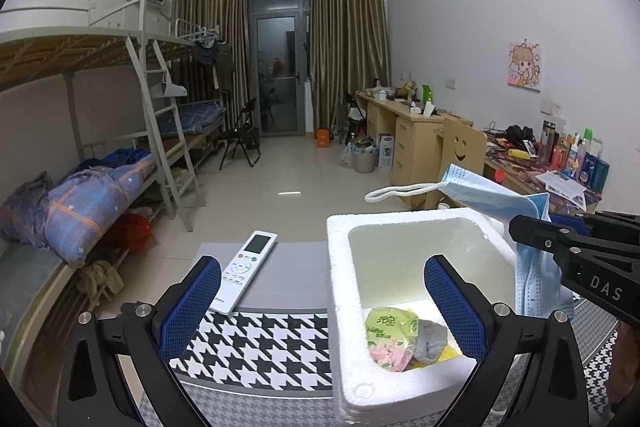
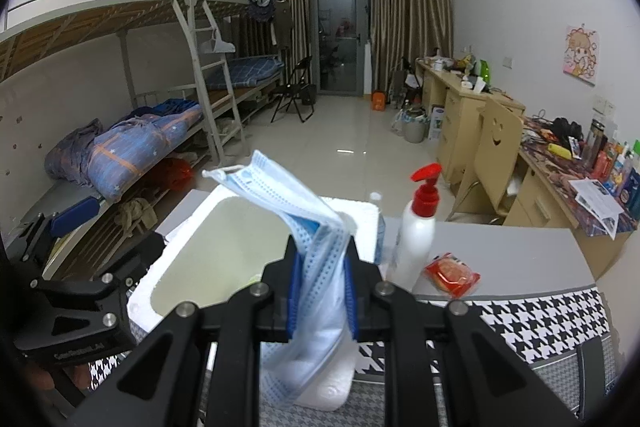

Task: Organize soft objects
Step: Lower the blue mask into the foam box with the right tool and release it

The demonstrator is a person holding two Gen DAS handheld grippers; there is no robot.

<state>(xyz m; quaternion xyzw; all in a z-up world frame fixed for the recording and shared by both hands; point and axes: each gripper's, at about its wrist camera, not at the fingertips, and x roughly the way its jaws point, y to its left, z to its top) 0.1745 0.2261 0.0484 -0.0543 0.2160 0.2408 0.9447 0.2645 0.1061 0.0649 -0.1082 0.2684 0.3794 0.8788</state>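
The right gripper (image 2: 322, 291) is clamped on a pale blue pleated surgical face mask (image 2: 308, 227). The mask is pinched between the two blue pads, its upper part rising above the jaws and its lower part hanging below them. In the left wrist view the same mask (image 1: 496, 195) projects over the far right corner of the white rectangular polystyrene foam box (image 1: 340, 287), with one white ear loop (image 1: 400, 191) extending to the left.

The left gripper (image 1: 322, 307) stands fully spread, with nothing between its blue pads. Its right finger (image 1: 454, 307) lies over the box interior and its left finger over the table.

Inside the box, at the near end, lie a green printed soft packet (image 1: 390, 337) and a grey cloth item (image 1: 432, 341), touching each other.

The box rests on a grey table with a black-and-white houndstooth cloth (image 1: 260, 347). A white remote control (image 1: 246, 269) lies to the left of the box. A white pump bottle with a red head (image 2: 420, 227) and a red wrapped packet (image 2: 452, 273) stand to the right of the box.
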